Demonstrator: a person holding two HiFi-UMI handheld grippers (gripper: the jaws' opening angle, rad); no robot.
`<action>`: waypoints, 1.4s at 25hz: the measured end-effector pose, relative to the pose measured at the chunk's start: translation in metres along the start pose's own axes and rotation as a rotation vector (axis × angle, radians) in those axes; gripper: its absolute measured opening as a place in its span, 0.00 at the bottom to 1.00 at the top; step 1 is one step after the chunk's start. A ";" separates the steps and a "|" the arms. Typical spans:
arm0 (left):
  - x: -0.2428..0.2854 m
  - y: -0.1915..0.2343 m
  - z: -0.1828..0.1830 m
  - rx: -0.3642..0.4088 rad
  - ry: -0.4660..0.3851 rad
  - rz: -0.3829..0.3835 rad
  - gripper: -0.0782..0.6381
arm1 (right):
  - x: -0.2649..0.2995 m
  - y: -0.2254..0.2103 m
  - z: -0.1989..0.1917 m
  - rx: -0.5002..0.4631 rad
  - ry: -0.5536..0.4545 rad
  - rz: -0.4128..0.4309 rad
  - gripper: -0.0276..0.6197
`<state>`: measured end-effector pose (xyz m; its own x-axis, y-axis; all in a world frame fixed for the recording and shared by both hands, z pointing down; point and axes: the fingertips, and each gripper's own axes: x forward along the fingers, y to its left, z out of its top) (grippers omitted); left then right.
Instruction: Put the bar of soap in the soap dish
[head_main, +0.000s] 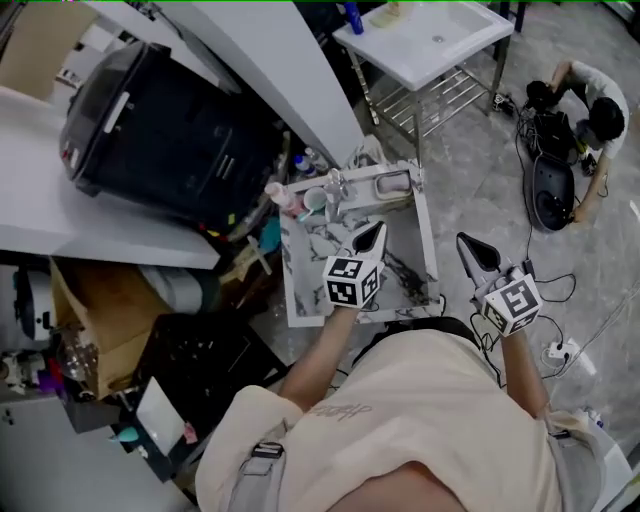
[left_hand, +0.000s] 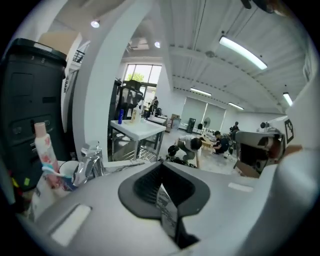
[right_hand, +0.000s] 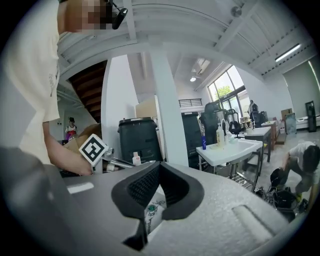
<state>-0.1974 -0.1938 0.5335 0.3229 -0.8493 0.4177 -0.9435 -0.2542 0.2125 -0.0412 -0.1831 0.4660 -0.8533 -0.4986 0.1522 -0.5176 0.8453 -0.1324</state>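
The white soap dish (head_main: 393, 183) sits at the far right corner of the marbled sink counter (head_main: 310, 305). A pale grey shape fills it, too small to name as soap. My left gripper (head_main: 368, 240) hovers over the counter's middle, jaws shut (left_hand: 161, 172). A thin printed white strip shows low in their seam; I cannot tell what it is. My right gripper (head_main: 478, 255) hangs off the counter's right side, above the floor. Its jaws (right_hand: 159, 172) meet too, with a white bit bearing green print in the slit below. No bar of soap shows in either gripper.
A faucet (head_main: 335, 185), a cup with a toothbrush (head_main: 313, 200) and a pink tube (left_hand: 44, 150) stand at the counter's far edge. A black bin (head_main: 170, 140) is at the left and a white wash stand (head_main: 425, 40) beyond. A person (head_main: 590, 110) crouches on the floor among cables.
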 end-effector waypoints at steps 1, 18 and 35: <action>-0.012 0.000 0.004 -0.018 -0.027 0.007 0.13 | 0.002 0.002 0.004 -0.014 -0.004 -0.003 0.04; -0.149 0.028 0.113 0.147 -0.345 0.180 0.13 | -0.005 0.028 0.096 -0.194 -0.141 -0.033 0.04; -0.160 0.017 0.114 0.201 -0.349 0.091 0.12 | -0.013 0.055 0.088 -0.200 -0.133 -0.071 0.04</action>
<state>-0.2735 -0.1153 0.3698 0.2256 -0.9696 0.0944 -0.9739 -0.2269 -0.0026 -0.0638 -0.1470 0.3702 -0.8228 -0.5679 0.0225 -0.5652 0.8218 0.0726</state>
